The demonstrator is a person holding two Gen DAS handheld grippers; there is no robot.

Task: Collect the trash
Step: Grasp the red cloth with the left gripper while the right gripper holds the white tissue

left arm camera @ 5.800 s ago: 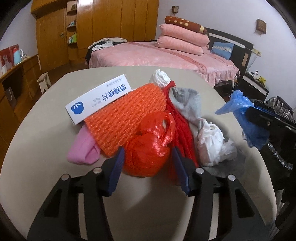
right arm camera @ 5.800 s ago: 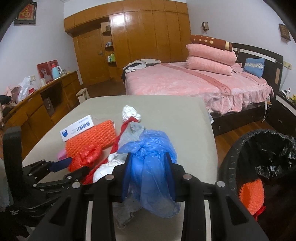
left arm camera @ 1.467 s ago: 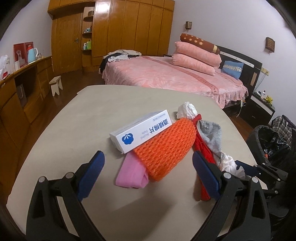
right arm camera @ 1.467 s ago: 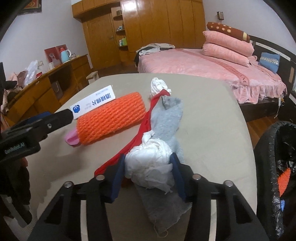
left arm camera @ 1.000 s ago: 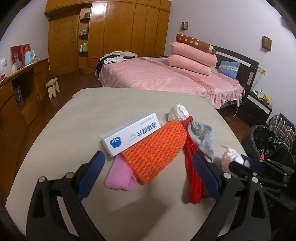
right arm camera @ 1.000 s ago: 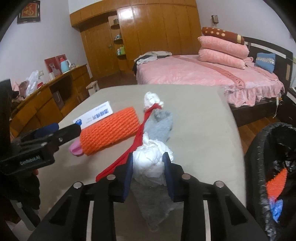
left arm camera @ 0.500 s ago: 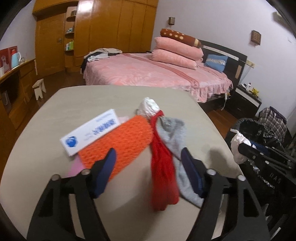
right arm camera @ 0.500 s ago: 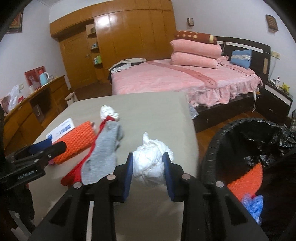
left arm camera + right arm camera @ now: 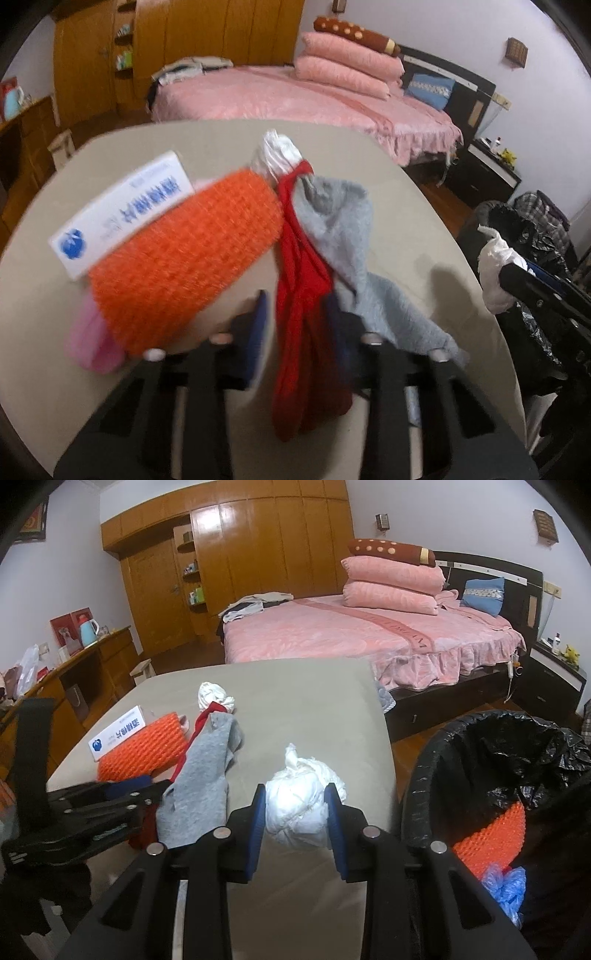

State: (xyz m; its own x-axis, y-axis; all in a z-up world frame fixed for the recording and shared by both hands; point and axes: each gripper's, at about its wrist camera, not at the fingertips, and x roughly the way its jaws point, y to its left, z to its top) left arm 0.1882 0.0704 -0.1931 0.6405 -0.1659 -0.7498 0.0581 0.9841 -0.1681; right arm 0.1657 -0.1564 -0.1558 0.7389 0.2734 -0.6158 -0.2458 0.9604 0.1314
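Beside the black-lined bin (image 9: 491, 775), the right tongs (image 9: 296, 823) pinch a white plastic wad (image 9: 301, 805) off the surface (image 9: 314, 701), likely for dropping in; left tongs (image 9: 299, 332) straddle a red cloth (image 9: 303, 306), half-open, blurred, grip unclear

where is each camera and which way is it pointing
Left wrist: sits on the left gripper, looking along its fingers across the table toward the bed; its jaws straddle a red cloth, and the right gripper shows at the right edge.
Right wrist: sits on the right gripper, facing the bed, with the bin at right; its jaws pinch a white wad, and the left gripper shows at lower left.
Shared: table, orange net, grey cloth, box, bed.
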